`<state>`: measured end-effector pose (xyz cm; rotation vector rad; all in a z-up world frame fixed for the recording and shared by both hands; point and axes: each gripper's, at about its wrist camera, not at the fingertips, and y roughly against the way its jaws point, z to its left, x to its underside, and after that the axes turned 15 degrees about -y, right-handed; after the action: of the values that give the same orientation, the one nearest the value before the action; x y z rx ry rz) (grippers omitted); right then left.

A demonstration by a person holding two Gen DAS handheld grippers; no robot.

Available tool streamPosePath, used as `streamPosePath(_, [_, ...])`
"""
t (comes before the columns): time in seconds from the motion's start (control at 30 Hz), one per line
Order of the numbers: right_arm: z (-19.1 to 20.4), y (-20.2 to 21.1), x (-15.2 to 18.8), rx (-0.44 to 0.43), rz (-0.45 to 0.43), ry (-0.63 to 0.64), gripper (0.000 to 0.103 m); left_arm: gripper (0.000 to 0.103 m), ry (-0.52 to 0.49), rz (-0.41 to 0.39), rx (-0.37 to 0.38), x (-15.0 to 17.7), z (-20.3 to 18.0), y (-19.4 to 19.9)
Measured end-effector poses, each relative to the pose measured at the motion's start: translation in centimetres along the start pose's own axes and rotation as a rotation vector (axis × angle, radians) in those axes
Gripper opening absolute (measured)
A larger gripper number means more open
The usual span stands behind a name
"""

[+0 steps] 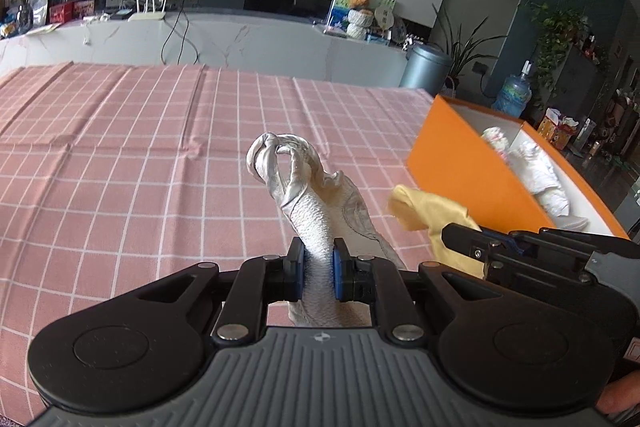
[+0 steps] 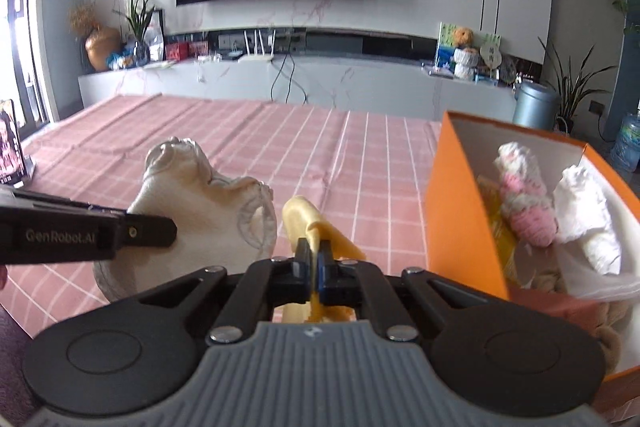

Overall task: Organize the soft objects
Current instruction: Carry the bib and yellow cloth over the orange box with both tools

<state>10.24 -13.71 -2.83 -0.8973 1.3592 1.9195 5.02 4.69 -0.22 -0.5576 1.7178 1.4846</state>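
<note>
Left wrist view shows the left gripper (image 1: 318,269) closed on a white glove (image 1: 320,203), its blue pads pressed against the cuff end while the curled fingers of the glove stick up ahead over the pink checked tablecloth (image 1: 120,167). Right wrist view shows the right gripper (image 2: 314,271) clamped tight on a thin yellow cloth (image 2: 316,227), which folds over just beyond the tips. Both items look clear of the table, so the step in hand seems to be carrying two soft pieces at once toward the orange box (image 2: 460,211), which stands just to the right of both grippers. Inside it already lie a pink and white knitted item (image 2: 524,195) and a white cloth (image 2: 592,219).

Next, each piece has to go over the near orange wall and be let go inside; the right gripper is nearer the box and would probably go first, with the left following so the two do not collide. The glove is bulky and may catch on the rim.

Hard to make out: the lower part of the glove is hidden behind the gripper body, the box's near corner is cut off by the right gripper's housing, and what lies at the bottom of the box, something tan and some clear plastic, cannot be identified
</note>
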Motion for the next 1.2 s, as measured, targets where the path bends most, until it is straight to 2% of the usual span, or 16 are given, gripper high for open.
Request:
streamPosePath(0.27, [-1.2, 4.2, -2.7, -0.018, -0.108, -0.027, 0.000, 0.015, -0.020, -0.101, 0.043, -2.8, -2.2, 2.5])
streamPosePath(0.47, [-3.1, 6.9, -4.8, 0.020, -0.182, -0.009, 0.000, 0.015, -0.061, -0.163, 0.093, -5.5, -4.3, 2.7])
streamPosePath(0.73, [-6.6, 9.7, -7.7, 0.088, -0.225, 0.035, 0.000, 0.015, -0.138, -0.220, 0.177, -9.0, -7.7, 1.8])
streamPosePath(1.0, [-11.7, 10.6, -10.2, 0.170, -0.196, 0.008, 0.000, 0.015, -0.222, -0.208, 0.291, -11.0, -12.1, -1.0])
streamPosePath(1.2, [-15.3, 9.7, -10.5, 0.203, -0.110, -0.040, 0.000, 0.015, -0.230, -0.143, 0.349, -11.3, -13.2, -4.4])
